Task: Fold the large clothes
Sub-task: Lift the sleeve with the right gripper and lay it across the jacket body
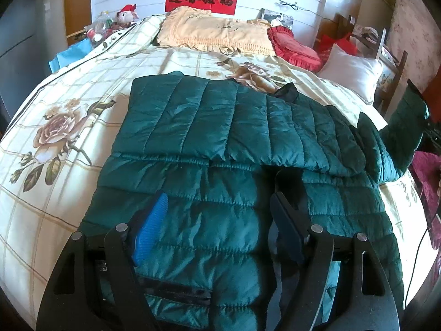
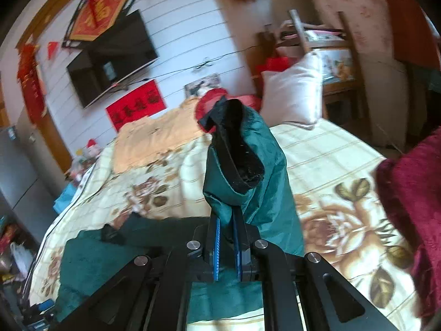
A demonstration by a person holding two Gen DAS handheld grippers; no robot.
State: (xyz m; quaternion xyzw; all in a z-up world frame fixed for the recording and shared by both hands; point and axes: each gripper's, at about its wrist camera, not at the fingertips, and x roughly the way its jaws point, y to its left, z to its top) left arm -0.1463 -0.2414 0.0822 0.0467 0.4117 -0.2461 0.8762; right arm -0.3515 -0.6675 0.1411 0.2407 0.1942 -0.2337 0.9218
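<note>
A dark green quilted puffer jacket (image 1: 220,127) lies spread on the bed, one side folded over its body. My left gripper (image 1: 217,220) is open, its jaws wide apart just above the jacket's near part, holding nothing. My right gripper (image 2: 227,244) is shut on the jacket's sleeve (image 2: 248,171) and holds it raised above the bed, its black-lined cuff (image 2: 239,149) pointing up. In the left wrist view the raised sleeve (image 1: 405,127) shows at the far right. The jacket body (image 2: 132,242) lies below the right gripper.
The bed has a cream floral quilt (image 1: 69,127). A beige pillow cover (image 1: 215,31), a red cushion (image 1: 295,48) and a white pillow (image 1: 352,71) lie at the head. A maroon cloth (image 2: 410,198) hangs at the right. A television (image 2: 113,60) hangs on the wall.
</note>
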